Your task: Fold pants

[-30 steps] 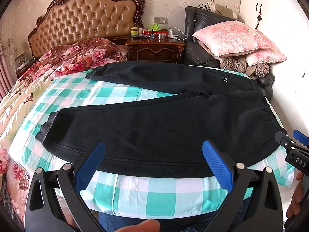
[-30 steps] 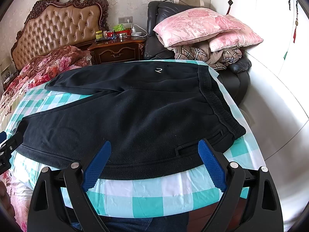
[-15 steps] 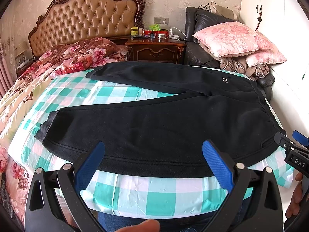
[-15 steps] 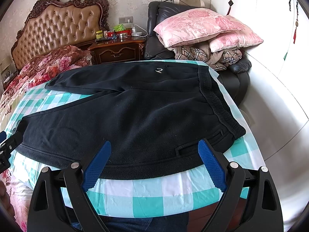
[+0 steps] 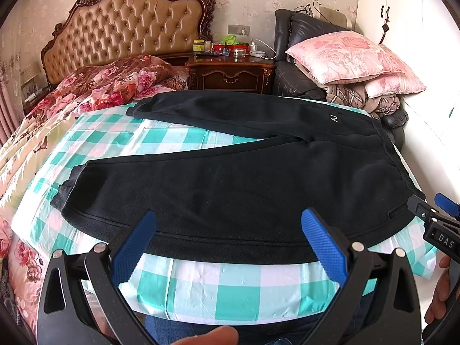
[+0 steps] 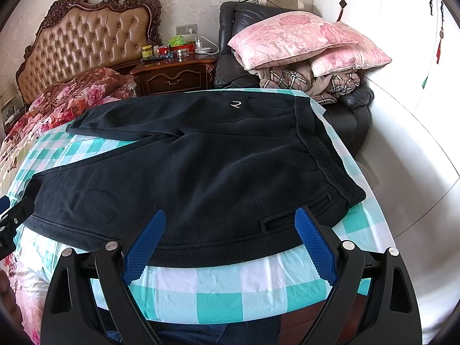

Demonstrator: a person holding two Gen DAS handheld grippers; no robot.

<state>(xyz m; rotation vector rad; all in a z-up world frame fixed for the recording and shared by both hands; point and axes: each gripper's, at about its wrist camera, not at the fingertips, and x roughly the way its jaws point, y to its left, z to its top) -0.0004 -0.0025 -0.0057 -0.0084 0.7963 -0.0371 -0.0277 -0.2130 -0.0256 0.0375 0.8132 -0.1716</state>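
Black pants (image 5: 230, 184) lie spread flat on a teal-and-white checked cloth (image 5: 230, 290), waistband to the right, both legs running left and splayed apart. They also show in the right wrist view (image 6: 201, 172). My left gripper (image 5: 228, 224) is open and empty, hovering over the near edge of the near leg. My right gripper (image 6: 230, 224) is open and empty over the near edge by the hip pocket (image 6: 296, 212). The right gripper's tip shows at the right edge of the left wrist view (image 5: 431, 215).
A floral quilt (image 5: 95, 89) covers the bed to the left under a tufted headboard (image 5: 129, 28). A wooden nightstand (image 5: 230, 72) with small items stands behind. Pink pillows (image 5: 350, 57) lie stacked on a dark armchair at the back right. A white wall runs along the right (image 6: 402, 143).
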